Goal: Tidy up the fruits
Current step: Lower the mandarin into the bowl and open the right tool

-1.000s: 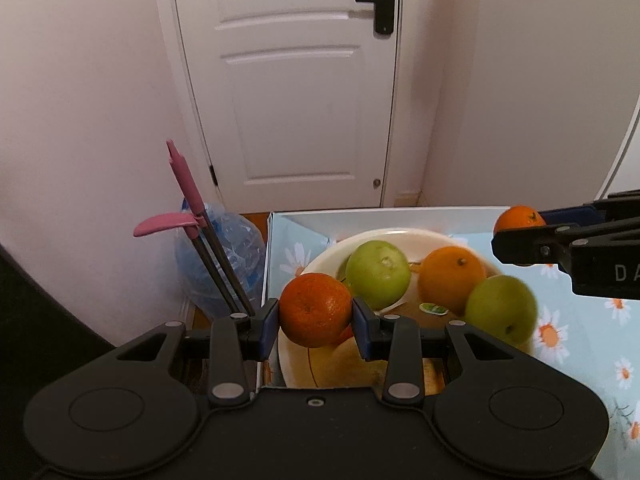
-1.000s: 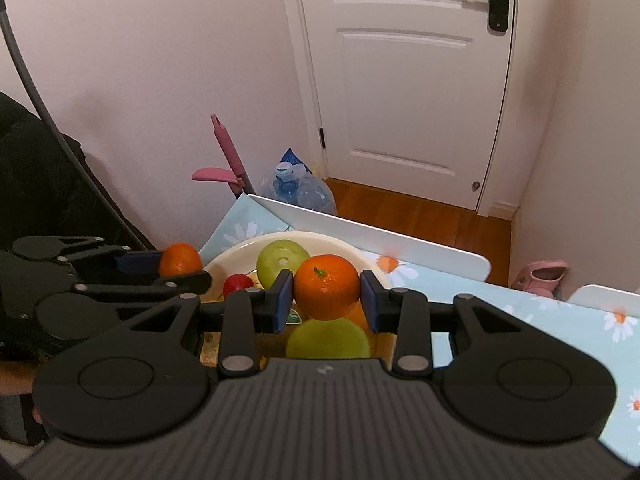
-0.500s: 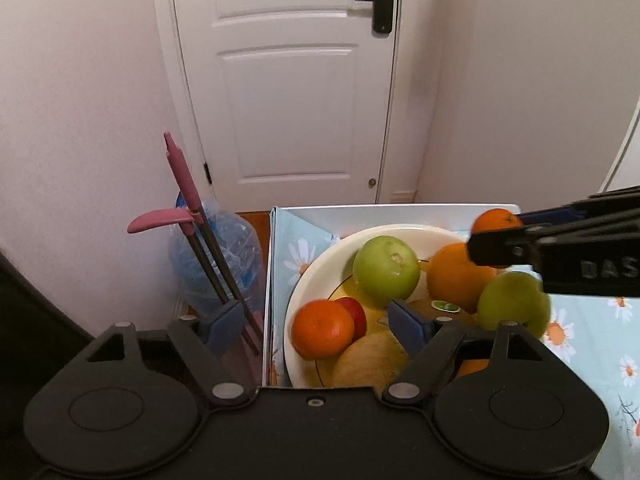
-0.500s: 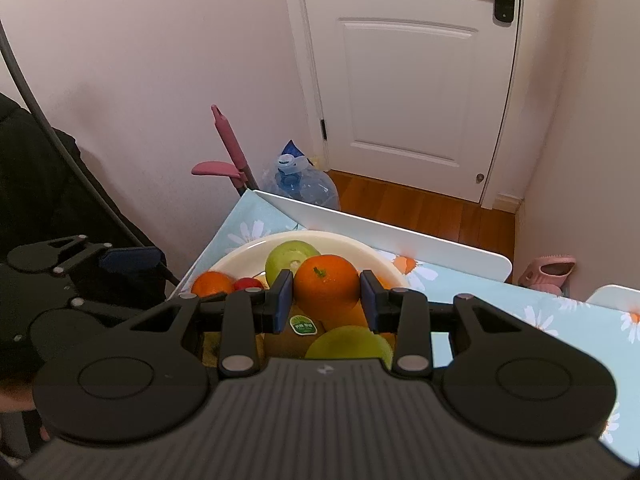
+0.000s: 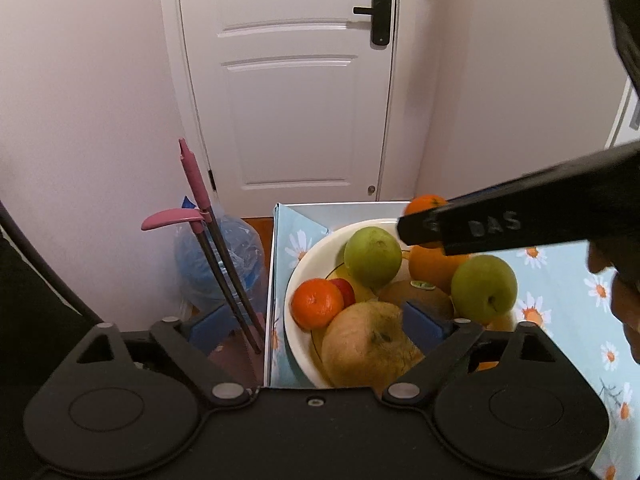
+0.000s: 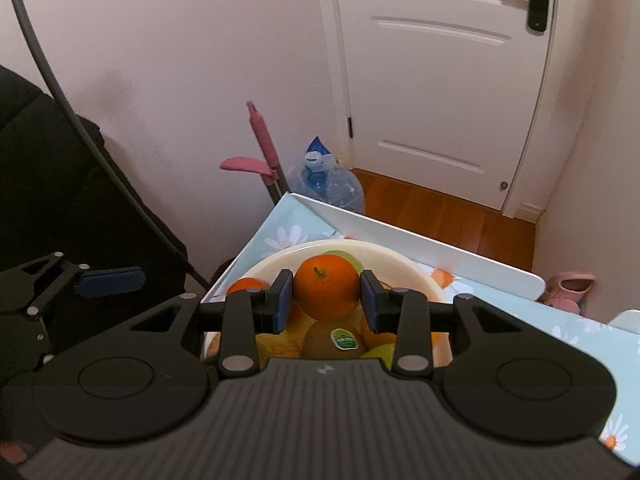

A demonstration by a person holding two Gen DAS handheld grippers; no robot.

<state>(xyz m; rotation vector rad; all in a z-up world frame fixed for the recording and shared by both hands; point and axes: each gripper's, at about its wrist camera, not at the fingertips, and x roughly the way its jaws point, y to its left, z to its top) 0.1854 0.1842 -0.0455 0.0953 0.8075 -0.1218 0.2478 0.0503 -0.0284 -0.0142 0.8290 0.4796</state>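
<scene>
A cream bowl stands on the daisy-print table and holds several fruits: a small orange, two green apples, a tan pear, a kiwi, a larger orange. My left gripper is open and empty, just in front of the bowl's near rim. My right gripper is shut on an orange and holds it over the bowl. It shows in the left wrist view as a black bar.
The bowl sits at the table's far left corner. Beyond the edge stand a pink-handled tool and a blue water jug. A white door is behind. A black chair is on the left.
My left gripper opened and let the small orange go into the bowl, then drew back. My right gripper moved left over the bowl with its orange.
</scene>
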